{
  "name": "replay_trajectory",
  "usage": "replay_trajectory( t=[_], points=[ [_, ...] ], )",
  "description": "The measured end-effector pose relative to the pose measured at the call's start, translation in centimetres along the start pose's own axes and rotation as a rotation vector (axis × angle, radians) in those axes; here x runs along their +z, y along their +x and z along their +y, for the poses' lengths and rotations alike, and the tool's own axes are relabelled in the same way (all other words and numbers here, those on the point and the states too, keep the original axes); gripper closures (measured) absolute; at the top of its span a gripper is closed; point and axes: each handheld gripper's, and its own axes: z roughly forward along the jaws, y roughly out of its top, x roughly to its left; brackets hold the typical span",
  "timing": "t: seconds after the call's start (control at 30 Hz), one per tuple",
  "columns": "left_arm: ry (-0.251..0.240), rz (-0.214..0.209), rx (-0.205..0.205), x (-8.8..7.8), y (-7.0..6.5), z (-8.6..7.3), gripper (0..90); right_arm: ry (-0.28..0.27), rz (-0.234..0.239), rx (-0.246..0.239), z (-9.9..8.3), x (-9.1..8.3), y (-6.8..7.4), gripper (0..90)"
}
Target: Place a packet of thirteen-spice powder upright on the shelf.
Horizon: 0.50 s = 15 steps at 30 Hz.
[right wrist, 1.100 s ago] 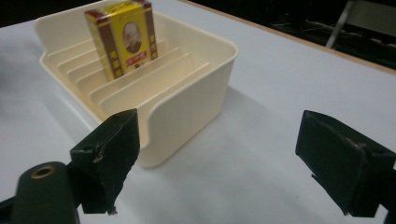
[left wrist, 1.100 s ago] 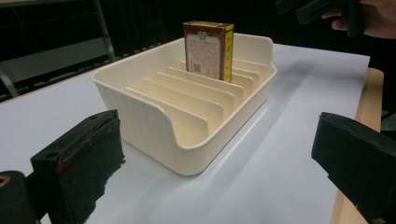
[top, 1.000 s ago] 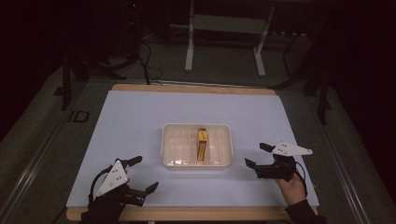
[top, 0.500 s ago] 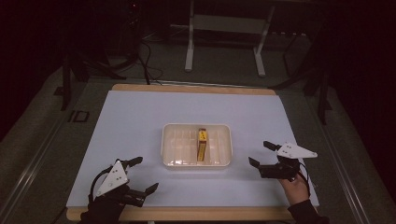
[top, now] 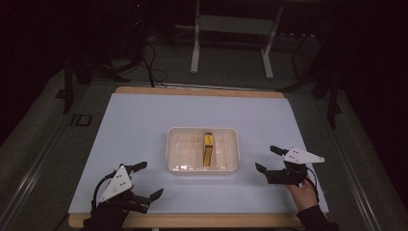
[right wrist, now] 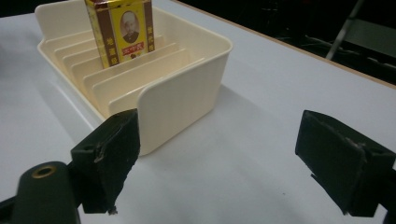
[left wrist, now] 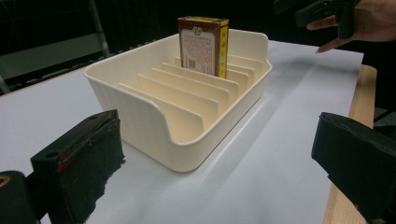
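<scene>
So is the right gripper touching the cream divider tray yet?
Apart. In the high view, bare white table surface separates the right gripper, jaws open and empty, from the cream divider tray.

A yellow-and-brown box (top: 208, 148) stands on edge (upright) in a slot of the cream tray (top: 178, 154).

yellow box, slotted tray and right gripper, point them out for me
yellow box (top: 208, 149), high view, on its top edge
slotted tray (left wrist: 140, 112), left gripper view, on its near outer wall
right gripper (top: 267, 159), high view, midway between its fingertips
</scene>
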Motion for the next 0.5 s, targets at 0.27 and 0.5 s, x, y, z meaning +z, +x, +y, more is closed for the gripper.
replay_trajectory(
  t=[0.27, 0.5],
  points=[
    [0.000, 0.000, -0.001, 0.02, 0.00, 0.00, 2.2, 0.013, 0.001, 0.000, -0.26, 0.24, -0.24, 13.8],
    [0.001, 0.003, -0.004, -0.03, 0.03, -0.03, 2.2, 0.012, 0.015, -0.010, -0.17, 0.40, 0.02, 13.8]
  ],
)
